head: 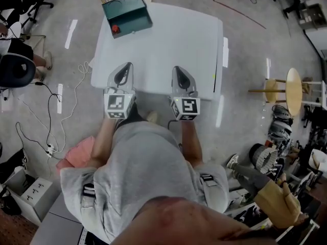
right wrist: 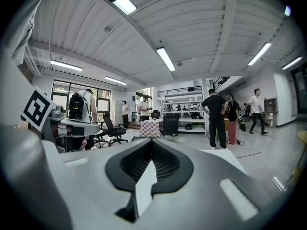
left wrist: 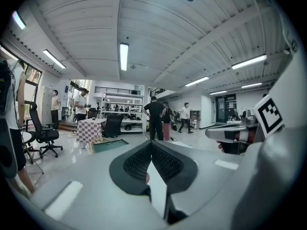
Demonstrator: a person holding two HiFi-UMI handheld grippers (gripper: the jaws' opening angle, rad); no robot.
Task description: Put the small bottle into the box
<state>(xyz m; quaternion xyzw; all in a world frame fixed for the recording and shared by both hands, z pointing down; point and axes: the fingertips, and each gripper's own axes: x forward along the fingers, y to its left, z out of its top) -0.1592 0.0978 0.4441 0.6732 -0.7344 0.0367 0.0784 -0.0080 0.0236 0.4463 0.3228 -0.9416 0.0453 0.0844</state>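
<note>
**A:** Right, claws first. The left gripper [head: 122, 74] is pinched together with nothing in it. The right gripper [head: 183, 78] is the same, jaws closed and empty.

**B:** They hover side by side over the near edge of the desk [head: 173, 40]. Both point toward the far edge, close to level, with the forearms tucked in by the body.

**A:** And the target?

**B:** There's a little red thing, which I take for the small bottle [head: 115, 29], at the near left corner of the green box [head: 127, 11]. The box sits at the desk's far left corner. From up here I can't tell whether the bottle lies inside it or just against its front.

**A:** So what could go wrong?

**B:** Those closed jaws, mainly. If they arrive like that, they'd nudge the bottle instead of taking it. It looks small enough to roll, and the left edge is near.

**A:** And the box?

**B:** It's perched at the corner, so a clumsy push might slide it toward the far edge. It's a long reach across, too. The left claw has the straighter line, while the right is well apart from it.
</note>
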